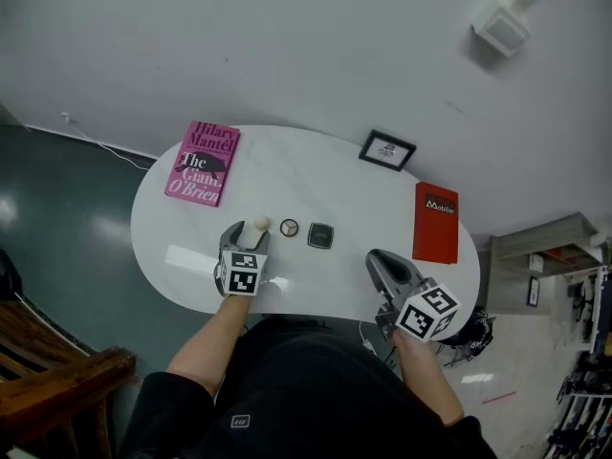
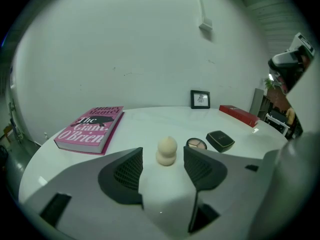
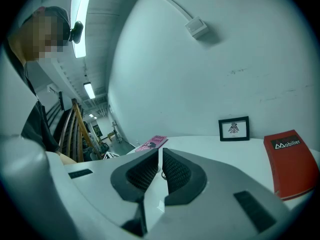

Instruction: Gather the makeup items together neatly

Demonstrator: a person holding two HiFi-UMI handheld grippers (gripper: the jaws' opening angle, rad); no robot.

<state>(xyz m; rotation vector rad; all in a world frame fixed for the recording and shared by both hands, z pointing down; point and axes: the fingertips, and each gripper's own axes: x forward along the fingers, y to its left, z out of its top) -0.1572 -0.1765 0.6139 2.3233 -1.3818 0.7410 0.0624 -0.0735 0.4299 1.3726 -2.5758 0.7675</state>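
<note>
Holding the left gripper point(image 1: 245, 235) wide open over the near edge of the white oval table point(image 1: 316, 175), left of centre in the head view. Framing a beige gourd-shaped makeup sponge point(image 2: 167, 150) in the gap between the spread jaws, at the middle of the left gripper view, touching neither pad. Standing upright there on the tabletop. Sitting just to its right in a short row: a small round compact showing beige powder point(image 2: 196, 144), then a black square compact point(image 2: 220, 140). Holding the right gripper point(image 3: 161, 160) all but closed on nothing, at the lower right of the head view. Lying further back: a pink hardback book point(image 1: 203, 163) at the upper left, a small black-framed picture point(image 1: 387, 150) at the far edge, a red book point(image 1: 435, 222) at the right.
</note>
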